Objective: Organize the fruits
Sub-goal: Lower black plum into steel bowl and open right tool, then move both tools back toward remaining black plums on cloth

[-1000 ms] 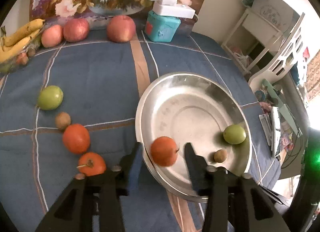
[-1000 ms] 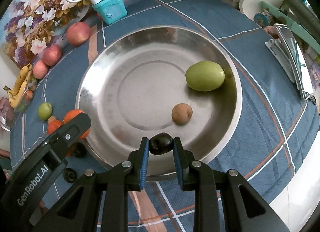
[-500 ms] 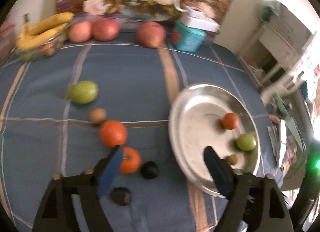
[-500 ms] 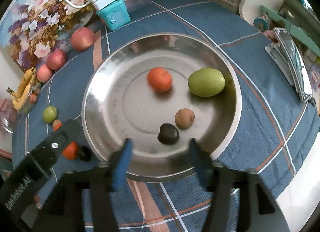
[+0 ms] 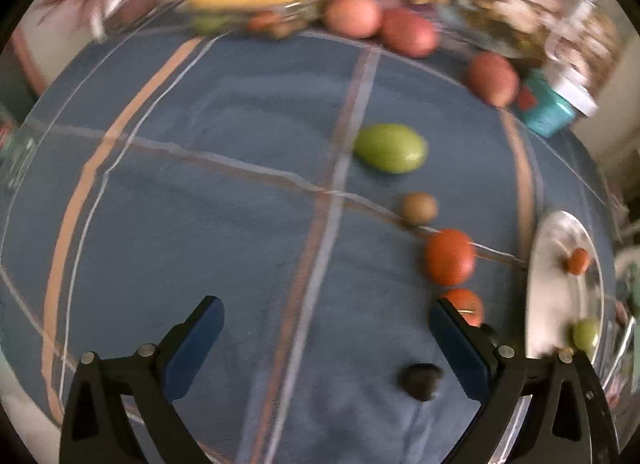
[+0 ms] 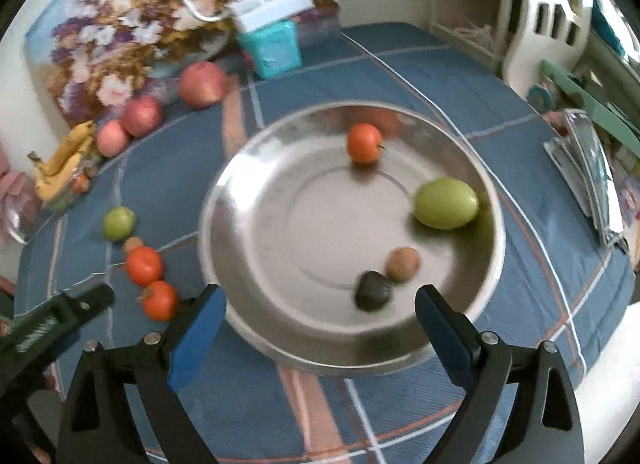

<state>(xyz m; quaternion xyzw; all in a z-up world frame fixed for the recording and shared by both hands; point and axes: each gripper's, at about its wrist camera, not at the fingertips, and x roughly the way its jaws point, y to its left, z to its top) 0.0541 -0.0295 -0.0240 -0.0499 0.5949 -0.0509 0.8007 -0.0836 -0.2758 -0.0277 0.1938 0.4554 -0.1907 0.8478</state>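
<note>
Right wrist view: 4 fruits sit in the plate

Right wrist view shows the right gripper (image 6: 320, 316) opening wide, nothing between its jaws. The plate (image 6: 240, 200) on the worktop (image 6: 400, 76) holds an orange fruit (image 6: 364, 143), a green fruit (image 6: 445, 203), a brown one (image 6: 403, 263) and a dark one (image 6: 373, 290).

The left gripper (image 5: 326, 328) is opening too, empty, above the blue cloth (image 5: 200, 204). A dark fruit (image 5: 421, 380) lies near its right finger.

The steel plate (image 6: 224, 224) has a small orange fruit (image 6: 364, 143), a green one (image 6: 445, 203), a brown one (image 6: 403, 264) and a dark one (image 6: 373, 290) touching it. Off to its left on the cloth: two orange fruits (image 6: 145, 265), a green one (image 6: 118, 223) and a little brown one (image 6: 133, 244) in a loose line
</note>
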